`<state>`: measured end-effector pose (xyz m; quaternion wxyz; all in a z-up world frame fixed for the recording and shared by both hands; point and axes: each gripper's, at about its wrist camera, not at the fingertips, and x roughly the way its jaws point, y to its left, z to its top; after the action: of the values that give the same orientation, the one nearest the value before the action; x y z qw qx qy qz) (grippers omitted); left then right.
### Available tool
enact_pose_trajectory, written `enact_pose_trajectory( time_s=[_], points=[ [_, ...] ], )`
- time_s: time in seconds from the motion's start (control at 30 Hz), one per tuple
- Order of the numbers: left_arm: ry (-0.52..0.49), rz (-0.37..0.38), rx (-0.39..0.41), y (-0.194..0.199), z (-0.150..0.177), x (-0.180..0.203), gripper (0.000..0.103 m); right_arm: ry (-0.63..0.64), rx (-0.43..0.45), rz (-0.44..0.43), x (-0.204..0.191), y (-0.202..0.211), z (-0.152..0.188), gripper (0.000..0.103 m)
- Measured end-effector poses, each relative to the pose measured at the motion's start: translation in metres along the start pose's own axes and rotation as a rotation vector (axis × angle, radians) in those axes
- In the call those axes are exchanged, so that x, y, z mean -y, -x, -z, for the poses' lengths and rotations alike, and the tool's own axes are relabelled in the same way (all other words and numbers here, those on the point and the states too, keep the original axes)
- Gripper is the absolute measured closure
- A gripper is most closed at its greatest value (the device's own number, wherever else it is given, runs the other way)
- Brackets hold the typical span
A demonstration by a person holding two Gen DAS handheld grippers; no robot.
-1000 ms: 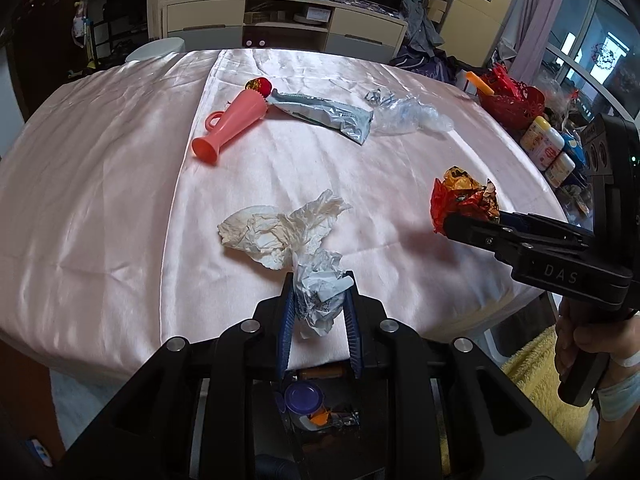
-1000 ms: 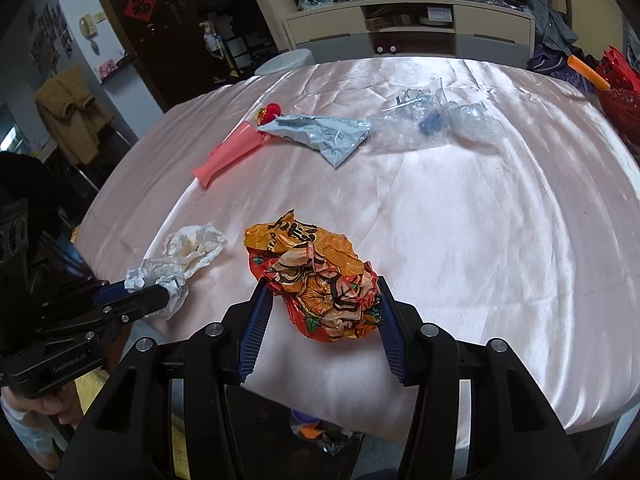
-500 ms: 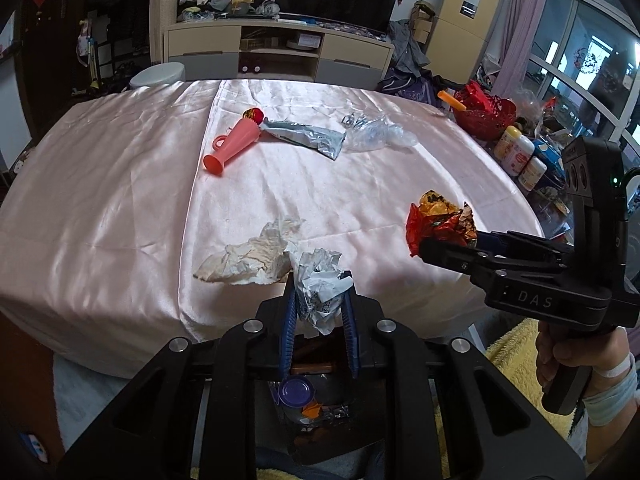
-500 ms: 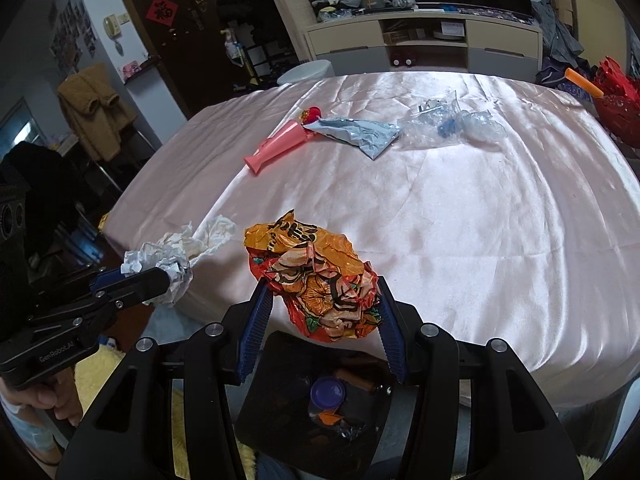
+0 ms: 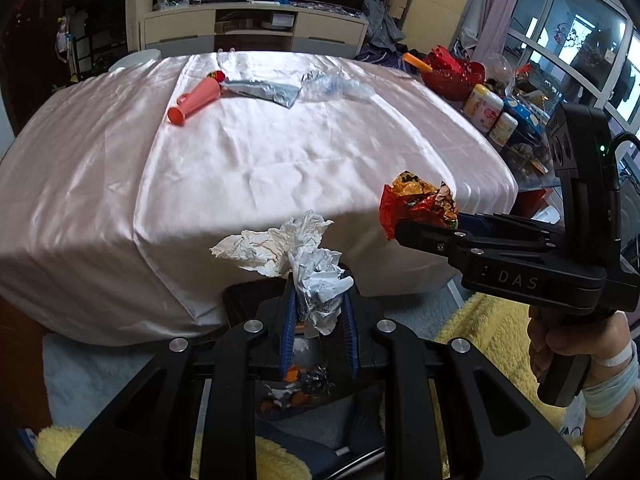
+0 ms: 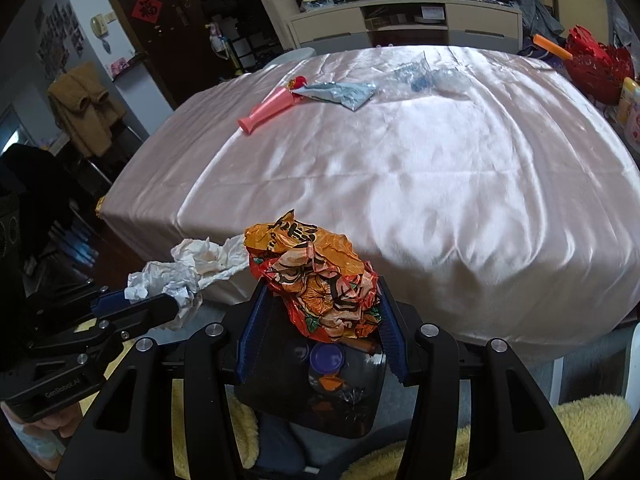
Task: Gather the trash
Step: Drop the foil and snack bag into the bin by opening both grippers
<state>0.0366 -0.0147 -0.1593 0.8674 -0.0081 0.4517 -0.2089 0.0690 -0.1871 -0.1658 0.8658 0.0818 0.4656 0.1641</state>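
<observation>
a: what has changed since a second ago?

b: both grippers have pulled back off the counter [image 5: 280,152]. the left gripper [image 5: 318,304], its jaws clamped on the crumpled white paper [image 5: 316,276], now hangs past the near edge, and the tissue has lifted off the pink cloth with it. the right gripper [image 6: 316,300], jaws pressed on the orange snack wrapper [image 6: 320,280], has moved from above the cloth to above the black trash bag [image 6: 336,396].

a: what's left on the counter?

b: the pink horn [image 5: 196,100], the silver pouch [image 5: 264,90] and the clear plastic bag [image 5: 336,86], all at the far end as before.

a: anything hard to see?

b: in the left view the bag is mostly hidden behind the gripper; only scraps of its contents show. in the right view a purple lid [image 6: 327,358] is visible inside, the rest is dark.
</observation>
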Motion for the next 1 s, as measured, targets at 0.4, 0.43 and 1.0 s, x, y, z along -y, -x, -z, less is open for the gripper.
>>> enact_pose_trajectory(
  time_s=[0.4, 0.43, 1.0],
  points=[
    [0.057, 0.023, -0.175, -0.058, 0.052, -0.008, 0.084, -0.036, -0.117, 0.019, 0.012, -0.034, 0.044, 0.051],
    [0.061, 0.021, -0.183, -0.06, 0.055, -0.01, 0.084, -0.038, -0.125, 0.018, 0.012, -0.037, 0.045, 0.051],
    [0.085, 0.002, -0.223, -0.075, 0.059, -0.018, 0.07, -0.051, -0.167, 0.017, 0.015, -0.055, 0.047, 0.036]
  ],
)
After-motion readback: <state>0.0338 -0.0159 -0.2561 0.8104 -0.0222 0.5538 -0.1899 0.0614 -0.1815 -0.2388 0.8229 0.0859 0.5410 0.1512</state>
